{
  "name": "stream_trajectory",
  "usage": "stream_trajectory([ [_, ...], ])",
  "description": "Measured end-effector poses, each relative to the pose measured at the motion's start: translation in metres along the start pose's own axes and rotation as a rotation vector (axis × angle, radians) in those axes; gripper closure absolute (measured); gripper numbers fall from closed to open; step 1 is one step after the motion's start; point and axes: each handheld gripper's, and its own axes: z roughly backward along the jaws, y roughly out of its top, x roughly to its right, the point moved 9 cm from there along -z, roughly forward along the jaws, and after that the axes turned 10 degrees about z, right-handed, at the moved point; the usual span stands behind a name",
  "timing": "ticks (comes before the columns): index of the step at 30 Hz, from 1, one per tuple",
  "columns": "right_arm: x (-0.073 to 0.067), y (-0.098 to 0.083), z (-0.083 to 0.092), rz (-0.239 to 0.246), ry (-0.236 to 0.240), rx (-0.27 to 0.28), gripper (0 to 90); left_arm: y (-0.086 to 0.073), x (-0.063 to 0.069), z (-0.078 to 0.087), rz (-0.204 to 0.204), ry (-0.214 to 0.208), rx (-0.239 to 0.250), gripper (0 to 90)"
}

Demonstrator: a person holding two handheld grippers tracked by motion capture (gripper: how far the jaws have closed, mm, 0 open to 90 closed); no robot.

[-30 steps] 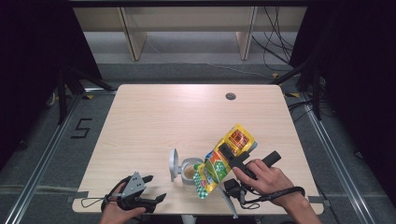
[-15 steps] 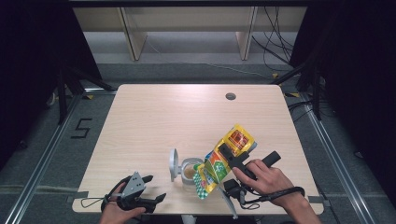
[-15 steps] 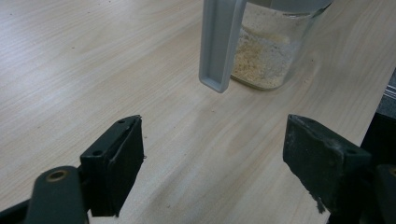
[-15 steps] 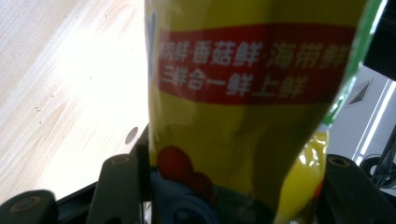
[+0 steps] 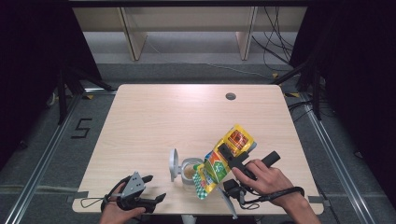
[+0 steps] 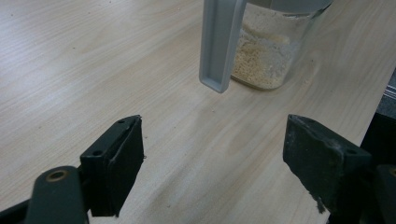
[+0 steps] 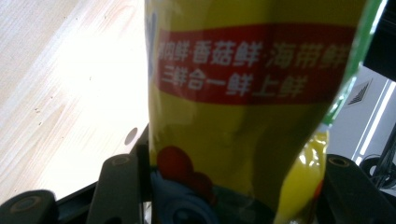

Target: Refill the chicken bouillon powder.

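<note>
Jaws of the right gripper (image 5: 227,156) were clamped on a yellow printed foil pouch (image 5: 219,161), tilted mouth-down over a clear glass jar of pale granules (image 5: 189,171) with its grey lid (image 5: 173,164) flipped open. Near the jar, the left gripper (image 5: 152,189) rested on the light wooden surface (image 5: 163,116), jaws apart and empty.

Each black claw (image 5: 152,198) (image 5: 223,154) has blocky pads, round screws and a trailing black cable.

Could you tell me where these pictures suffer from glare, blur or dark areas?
High view: even light on the table, its surroundings nearly black. Left gripper view: sharp jar; the near fingers are soft, with faint shadows on the wood. Right gripper view: the pouch is close and slightly blurred, and the table beside it is blown out white.
</note>
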Motion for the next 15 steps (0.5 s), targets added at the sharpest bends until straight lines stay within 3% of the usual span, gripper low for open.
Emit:
stream_trajectory([
  [5, 0.0003, 0.0003, 0.0, -0.001, -0.001, 0.001, 48.1, -0.0007, -0.0014, 0.0005, -0.011, 0.006, -0.009, 20.0],
  [7, 0.0005, 0.0005, 0.0, 0.004, 0.0, 0.003, 48.1, -0.0021, -0.0006, 0.0001, 0.013, 0.008, -0.015, 20.0],
  [10, 0.0004, 0.0004, 0.0002, 0.001, 0.001, 0.005, 48.1, -0.0007, -0.0015, 0.0004, -0.012, 0.006, -0.01, 20.0],
  [11, 0.0003, 0.0003, 0.0002, 0.001, 0.001, 0.004, 48.1, -0.0015, 0.0004, -0.0003, 0.023, 0.004, -0.007, 20.0],
  [15, -0.0003, 0.0, -0.0002, -0.002, 0.003, 0.004, 48.1, -0.0021, -0.0006, -0.0001, 0.011, 0.006, -0.016, 20.0],
])
